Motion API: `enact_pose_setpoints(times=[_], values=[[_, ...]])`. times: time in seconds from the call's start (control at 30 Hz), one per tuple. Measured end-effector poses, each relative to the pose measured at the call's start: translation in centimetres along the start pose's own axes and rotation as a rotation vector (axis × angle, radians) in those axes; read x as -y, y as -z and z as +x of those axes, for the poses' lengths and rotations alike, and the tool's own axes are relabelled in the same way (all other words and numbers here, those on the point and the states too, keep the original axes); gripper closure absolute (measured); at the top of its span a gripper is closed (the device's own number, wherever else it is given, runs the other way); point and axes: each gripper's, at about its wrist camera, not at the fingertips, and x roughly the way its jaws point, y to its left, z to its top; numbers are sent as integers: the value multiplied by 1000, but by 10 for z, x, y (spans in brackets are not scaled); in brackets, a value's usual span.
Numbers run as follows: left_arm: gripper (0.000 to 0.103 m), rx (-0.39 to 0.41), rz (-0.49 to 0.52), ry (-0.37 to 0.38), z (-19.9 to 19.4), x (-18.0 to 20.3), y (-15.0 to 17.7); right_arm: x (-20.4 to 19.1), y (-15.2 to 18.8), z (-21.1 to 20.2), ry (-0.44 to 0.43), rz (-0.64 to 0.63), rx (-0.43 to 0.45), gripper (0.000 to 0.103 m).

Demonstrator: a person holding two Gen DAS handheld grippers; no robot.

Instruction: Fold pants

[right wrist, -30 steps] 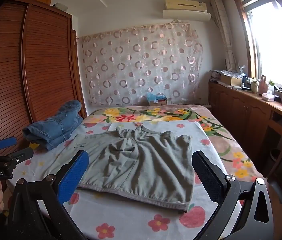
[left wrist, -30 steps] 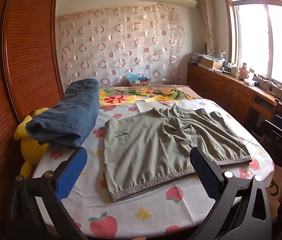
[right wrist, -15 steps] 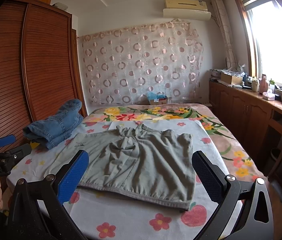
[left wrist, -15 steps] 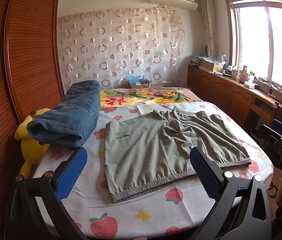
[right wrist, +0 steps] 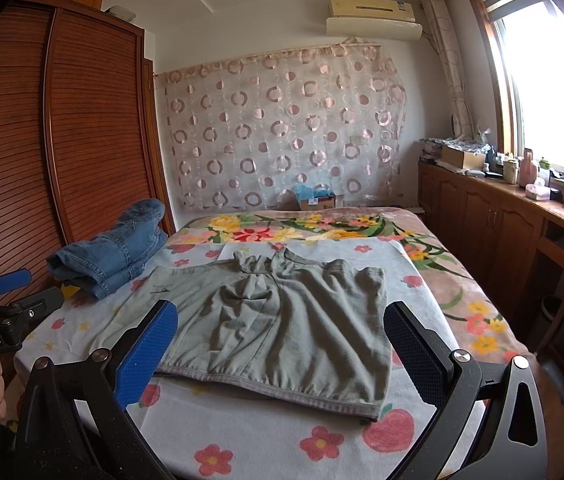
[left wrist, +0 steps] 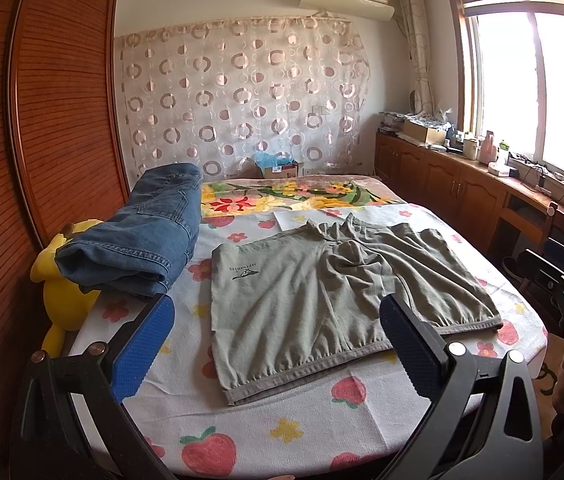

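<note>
Little has moved since a second ago — both views have only tilted slightly. I hold the left gripper point(left wrist: 276, 344) and right gripper point(right wrist: 280, 346) wide open and empty above the bed's point(left wrist: 314, 420) near edge. The grey shorts point(left wrist: 322, 292) lie flat there, waistband nearest — laid out for folding, beside folded jeans point(left wrist: 142, 248).

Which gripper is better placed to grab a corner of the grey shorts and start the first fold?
Left, probably. The left gripper is open right over the grey shorts' near hem. The right gripper is open too and also faces the hem, so the edge is slight.
</note>
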Motion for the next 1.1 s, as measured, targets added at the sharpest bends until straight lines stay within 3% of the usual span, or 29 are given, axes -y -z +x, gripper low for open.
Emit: enact_pose_setpoints(times=[1.1], values=[[0, 7, 7, -3, -4, 1, -1, 0, 0, 0, -1, 2, 0, 0]])
